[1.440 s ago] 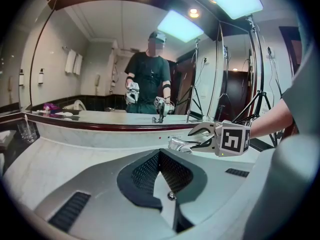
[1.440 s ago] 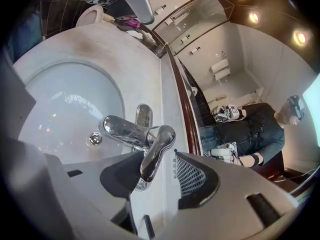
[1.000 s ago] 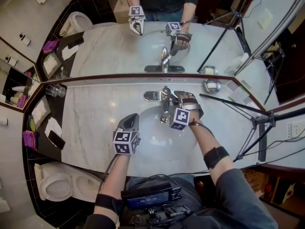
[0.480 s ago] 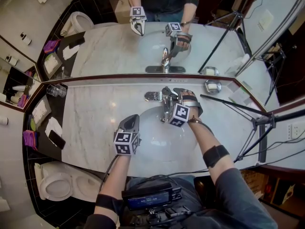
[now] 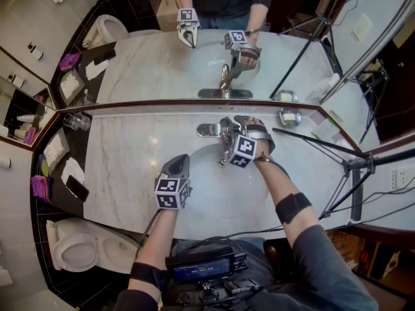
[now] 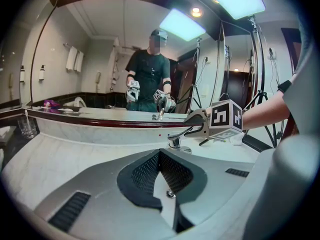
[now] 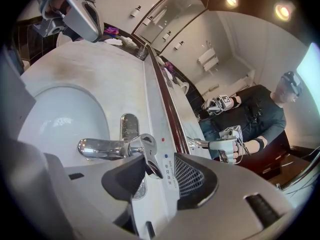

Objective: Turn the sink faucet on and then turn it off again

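A chrome faucet (image 5: 222,135) stands at the back of the white sink basin (image 5: 214,190) in a marble counter. My right gripper (image 5: 230,141) reaches over the basin to it. In the right gripper view the spout (image 7: 100,146) points left and the lever (image 7: 151,165) lies between the jaws of the right gripper (image 7: 160,168). They stand wide apart, and a gap shows beside the right pad. No water stream shows. My left gripper (image 5: 179,163) hovers over the basin's left rim, shut and empty (image 6: 159,154). It looks at the faucet (image 6: 175,141).
A mirror (image 5: 162,63) runs along the counter's back edge. A glass tumbler (image 5: 76,123), a tray (image 5: 55,151) and a phone (image 5: 76,188) sit at the left. A metal dish (image 5: 288,116) sits right of the faucet. A tripod (image 5: 343,167) stands right, a toilet (image 5: 78,251) lower left.
My right gripper has shifted a little up the picture, toward the faucet and the mirror. The left gripper has stayed where it was.
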Motion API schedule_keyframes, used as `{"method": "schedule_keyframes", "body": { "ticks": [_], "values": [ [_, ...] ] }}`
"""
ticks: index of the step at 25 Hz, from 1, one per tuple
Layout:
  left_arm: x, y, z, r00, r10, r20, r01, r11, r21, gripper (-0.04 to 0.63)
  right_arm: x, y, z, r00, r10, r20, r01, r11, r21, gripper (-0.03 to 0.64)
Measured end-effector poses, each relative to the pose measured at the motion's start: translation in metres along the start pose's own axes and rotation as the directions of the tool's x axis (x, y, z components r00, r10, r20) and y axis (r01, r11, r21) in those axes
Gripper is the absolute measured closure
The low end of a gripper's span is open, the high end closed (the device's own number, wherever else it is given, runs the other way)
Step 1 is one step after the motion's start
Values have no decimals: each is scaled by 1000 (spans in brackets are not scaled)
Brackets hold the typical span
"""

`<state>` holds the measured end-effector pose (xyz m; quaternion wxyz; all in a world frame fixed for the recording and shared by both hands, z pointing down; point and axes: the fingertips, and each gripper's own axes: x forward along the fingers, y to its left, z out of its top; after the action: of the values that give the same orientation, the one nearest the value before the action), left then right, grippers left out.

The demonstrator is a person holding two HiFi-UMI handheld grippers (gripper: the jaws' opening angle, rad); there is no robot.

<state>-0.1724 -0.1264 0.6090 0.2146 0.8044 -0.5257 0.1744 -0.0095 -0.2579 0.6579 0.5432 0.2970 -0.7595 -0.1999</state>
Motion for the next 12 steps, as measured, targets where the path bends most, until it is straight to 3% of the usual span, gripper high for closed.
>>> {"method": "schedule_keyframes", "body": {
  "ticks": [12],
  "values": [
    [-4,-1,4,1000,-1,7,1,1000,12,592,-4,2,-6,999,-12,-37,12,1000,18,413]
  ]
}}
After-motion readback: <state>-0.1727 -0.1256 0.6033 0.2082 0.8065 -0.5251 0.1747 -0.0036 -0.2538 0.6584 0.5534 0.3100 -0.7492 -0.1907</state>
